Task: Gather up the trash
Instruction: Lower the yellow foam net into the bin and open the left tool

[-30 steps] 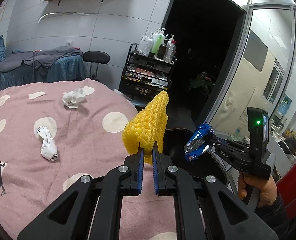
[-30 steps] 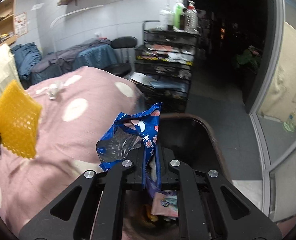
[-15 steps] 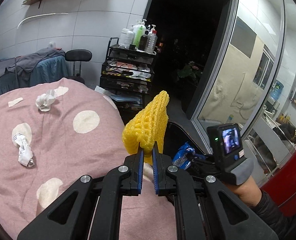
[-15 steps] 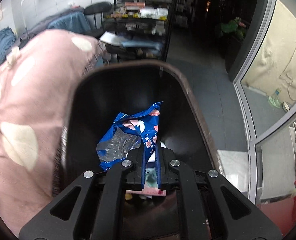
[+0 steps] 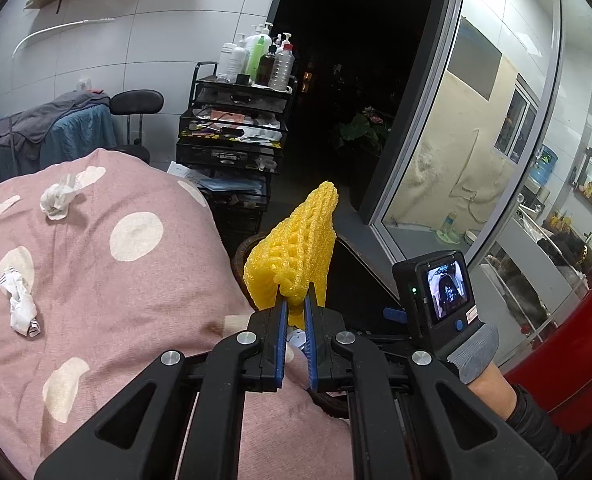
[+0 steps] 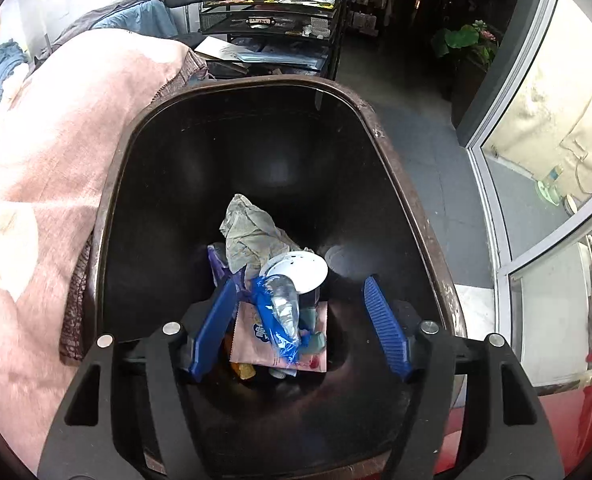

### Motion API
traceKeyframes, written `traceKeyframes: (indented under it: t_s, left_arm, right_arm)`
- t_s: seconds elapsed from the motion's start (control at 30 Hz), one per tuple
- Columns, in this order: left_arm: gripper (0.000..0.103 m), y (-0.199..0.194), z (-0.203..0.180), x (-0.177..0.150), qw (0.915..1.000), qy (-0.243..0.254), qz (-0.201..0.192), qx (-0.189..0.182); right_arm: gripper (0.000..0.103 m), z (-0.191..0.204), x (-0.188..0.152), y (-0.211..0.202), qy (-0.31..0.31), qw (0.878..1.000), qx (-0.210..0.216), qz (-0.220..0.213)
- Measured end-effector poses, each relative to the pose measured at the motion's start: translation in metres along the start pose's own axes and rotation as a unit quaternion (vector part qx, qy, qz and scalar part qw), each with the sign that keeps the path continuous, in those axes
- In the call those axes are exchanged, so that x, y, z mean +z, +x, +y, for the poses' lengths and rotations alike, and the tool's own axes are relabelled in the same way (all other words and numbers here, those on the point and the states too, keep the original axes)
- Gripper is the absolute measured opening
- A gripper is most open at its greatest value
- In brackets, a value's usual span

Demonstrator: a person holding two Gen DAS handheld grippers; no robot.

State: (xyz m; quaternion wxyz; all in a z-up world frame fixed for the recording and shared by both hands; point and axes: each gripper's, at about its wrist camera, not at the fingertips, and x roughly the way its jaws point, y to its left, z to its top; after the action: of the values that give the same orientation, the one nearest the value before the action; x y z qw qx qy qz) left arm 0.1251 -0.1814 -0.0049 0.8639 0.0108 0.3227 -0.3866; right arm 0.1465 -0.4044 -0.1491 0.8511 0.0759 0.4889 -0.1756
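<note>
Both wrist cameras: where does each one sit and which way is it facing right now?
Left wrist: on the left gripper, level over the pink blanket, toward the doorway; fingers clamp yellow foam net; right hand shows.
Right wrist: on the right gripper, fingers spread, looking down into the black bin; blue wrapper inside.
Shared: blanket, black cart.

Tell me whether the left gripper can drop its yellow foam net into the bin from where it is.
Probably yes. The left gripper holds the yellow foam net right at the bin's rim, nothing between; the right gripper is open over the bin and may crowd it.
</note>
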Motion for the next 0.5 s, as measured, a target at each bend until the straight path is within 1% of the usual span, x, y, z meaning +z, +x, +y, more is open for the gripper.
traceKeyframes:
  t_s: [0.07, 0.13, 0.3, 0.33, 0.4, 0.5]
  left_arm:
    - [0.009, 0.001, -0.002, 0.0, 1.0, 0.002, 0.002, -0.002]
    - [0.009, 0.003, -0.005, 0.0, 1.0, 0.006, 0.003, -0.003]
    - [0.009, 0.01, -0.011, 0.003, 0.9998, 0.01, 0.009, -0.011]
    - [0.009, 0.013, -0.013, 0.003, 0.9998, 0.011, 0.011, -0.013]
    - [0.009, 0.017, -0.016, 0.004, 0.9997, 0.014, 0.015, -0.016]
    - [0.009, 0.026, -0.022, 0.006, 0.9993, 0.02, 0.023, -0.02]
  right_arm:
    - [0.071, -0.002, 0.0, -0.003, 0.007, 1.0, 0.003, -0.002]
    - [0.073, -0.005, -0.001, -0.007, 0.012, 1.0, 0.008, -0.005]
    - [0.074, -0.015, 0.001, -0.023, 0.034, 0.999, 0.01, -0.026]
    - [0.076, -0.018, 0.001, -0.025, 0.039, 0.999, 0.01, -0.03]
    - [0.077, -0.026, 0.003, -0.035, 0.054, 0.998, 0.005, -0.043]
    - [0.082, -0.04, 0.004, -0.046, 0.075, 0.995, -0.007, -0.059]
